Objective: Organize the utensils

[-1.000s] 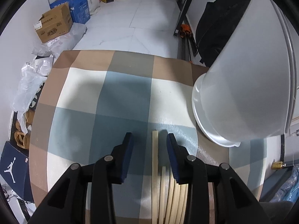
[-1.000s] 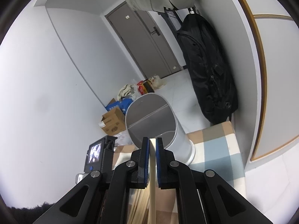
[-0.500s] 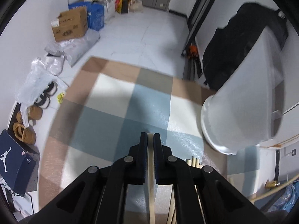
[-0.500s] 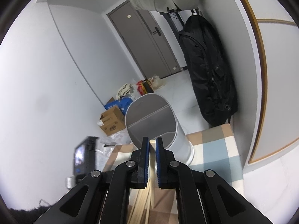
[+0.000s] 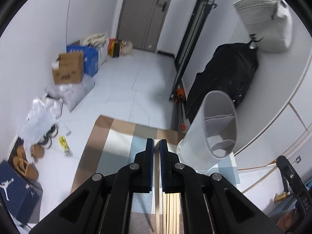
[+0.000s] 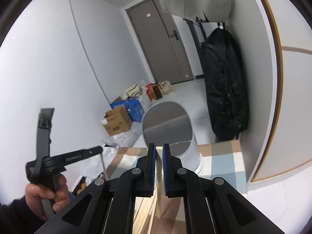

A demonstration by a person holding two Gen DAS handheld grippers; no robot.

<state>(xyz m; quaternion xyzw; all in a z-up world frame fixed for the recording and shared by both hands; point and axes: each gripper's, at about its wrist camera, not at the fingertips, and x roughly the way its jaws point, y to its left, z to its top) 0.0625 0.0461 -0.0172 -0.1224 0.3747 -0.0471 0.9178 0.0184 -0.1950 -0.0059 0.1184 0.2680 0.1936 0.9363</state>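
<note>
Both tools are closed on one chopstick each: left tool (image 5: 156,144), right tool (image 6: 159,149). The holder (image 5: 212,128) stands right of centre on the table (image 5: 117,142). Next, I think, lower each chopstick into a compartment.

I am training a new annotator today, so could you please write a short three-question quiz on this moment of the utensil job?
1. True or false: the left gripper is shut on a wooden chopstick.
2. What does the right gripper hold? A) a spoon B) a wooden chopstick C) nothing
3. How does the white utensil holder stand on the checked tablecloth: upright or lying on its side?

Key: 1 true. 2 B. 3 upright, its open top showing inner dividers in the left wrist view; more chopsticks lie on the cloth below the left gripper.
</note>
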